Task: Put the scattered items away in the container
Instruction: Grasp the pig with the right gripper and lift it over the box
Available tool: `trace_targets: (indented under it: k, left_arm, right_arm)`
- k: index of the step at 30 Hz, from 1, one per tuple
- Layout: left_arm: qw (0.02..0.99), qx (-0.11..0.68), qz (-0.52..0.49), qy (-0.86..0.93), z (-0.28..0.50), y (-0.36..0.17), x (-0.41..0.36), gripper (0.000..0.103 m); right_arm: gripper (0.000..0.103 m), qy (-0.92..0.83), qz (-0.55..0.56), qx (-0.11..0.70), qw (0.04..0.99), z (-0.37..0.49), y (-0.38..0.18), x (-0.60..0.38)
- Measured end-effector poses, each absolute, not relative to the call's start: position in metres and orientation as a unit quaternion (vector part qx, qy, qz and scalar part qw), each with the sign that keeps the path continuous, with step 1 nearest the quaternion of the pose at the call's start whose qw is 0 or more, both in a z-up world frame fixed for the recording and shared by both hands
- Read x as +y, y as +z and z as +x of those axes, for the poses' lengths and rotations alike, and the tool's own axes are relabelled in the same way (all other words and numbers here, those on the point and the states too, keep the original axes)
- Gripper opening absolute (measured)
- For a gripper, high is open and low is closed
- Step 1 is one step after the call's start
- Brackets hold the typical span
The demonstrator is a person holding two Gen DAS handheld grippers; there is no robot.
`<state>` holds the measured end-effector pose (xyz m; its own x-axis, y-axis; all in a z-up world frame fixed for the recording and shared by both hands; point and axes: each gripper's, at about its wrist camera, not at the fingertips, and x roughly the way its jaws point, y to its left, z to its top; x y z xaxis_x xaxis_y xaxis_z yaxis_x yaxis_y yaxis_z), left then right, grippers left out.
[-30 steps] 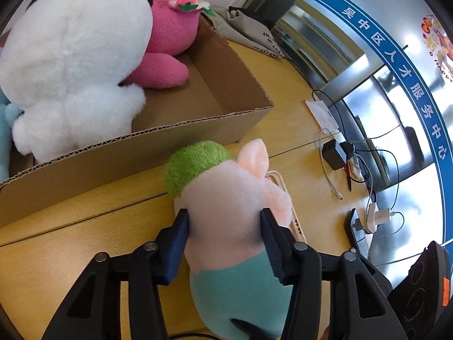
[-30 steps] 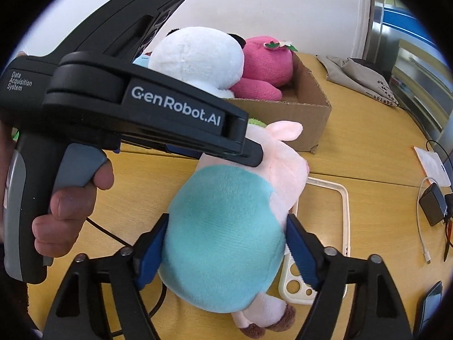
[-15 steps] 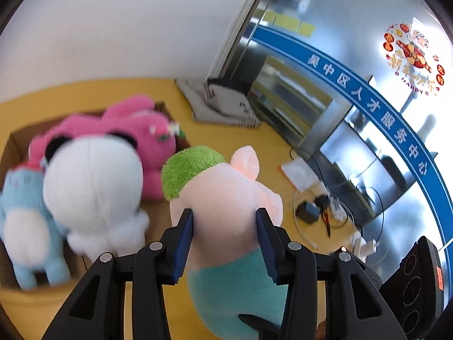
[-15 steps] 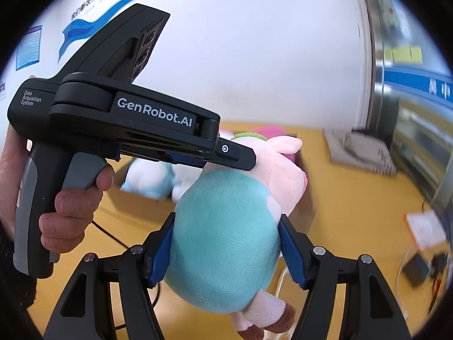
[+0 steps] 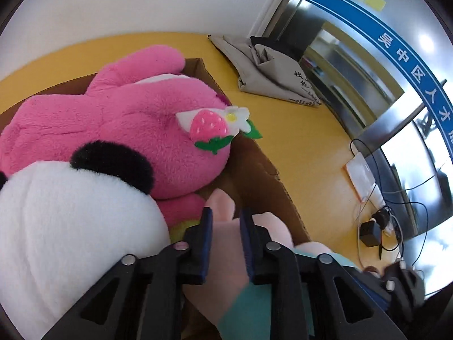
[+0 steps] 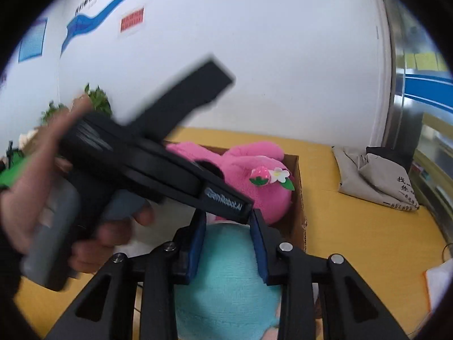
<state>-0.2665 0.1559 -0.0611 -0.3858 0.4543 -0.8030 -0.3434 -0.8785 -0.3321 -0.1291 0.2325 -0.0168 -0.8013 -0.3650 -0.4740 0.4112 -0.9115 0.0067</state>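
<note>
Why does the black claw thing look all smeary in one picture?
Right wrist view: the left claw's handle and the hand are motion-blurred; the pink bunny stays fairly sharp. Left wrist view: the toys look sharp, window glare at right, and fisheye bending curves the edges.

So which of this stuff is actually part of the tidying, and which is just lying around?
Part of the job:
- pig plush, held by both grippers
- cardboard box
- pink rabbit plush
- panda plush

Just lying about:
- grey cloth bag
- charger and cables
</note>
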Motion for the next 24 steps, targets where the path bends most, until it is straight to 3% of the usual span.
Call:
trace_targets:
  k: [3,7,9,10,11,12,14,21,24]
  left_arm:
    - [0.231,-0.016,-0.503,0.833,-0.265,-0.061,0.169,0.02]
    - [0.218,-0.025,-0.5,0.838,-0.262,-0.053,0.166,0.02]
    - [0.219,-0.044,-0.503,0.835,-0.261,-0.047,0.159,0.019]
    - [0.226,-0.058,-0.504,0.832,-0.258,-0.042,0.154,0.02]
    - [0.231,-0.073,-0.506,0.828,-0.255,-0.039,0.149,0.023]
    - [0.237,-0.091,-0.508,0.823,-0.251,-0.036,0.143,0.027]
    - [0.251,-0.116,-0.511,0.814,-0.244,-0.033,0.135,0.05]
    - [0.264,-0.118,-0.532,0.796,-0.245,-0.035,0.143,0.072]
    - [0.284,-0.1,-0.534,0.79,-0.242,-0.034,0.151,0.087]
  right_arm:
    - [0.031,-0.947,0.253,0.059,0.191,-0.125,-0.016,0.235]
    - [0.035,-0.944,0.267,0.027,0.192,-0.117,-0.006,0.252]
    - [0.047,-0.939,0.278,0.022,0.2,-0.112,-0.002,0.259]
    - [0.06,-0.936,0.286,0.025,0.203,-0.113,-0.001,0.262]
    - [0.076,-0.933,0.295,0.031,0.202,-0.114,-0.002,0.263]
    - [0.08,-0.932,0.301,0.038,0.197,-0.118,-0.003,0.264]
    - [0.08,-0.926,0.316,0.027,0.205,-0.126,-0.006,0.267]
    - [0.081,-0.88,0.392,-0.042,0.264,-0.148,-0.029,0.261]
    - [0.081,-0.878,0.389,-0.054,0.273,-0.144,-0.038,0.256]
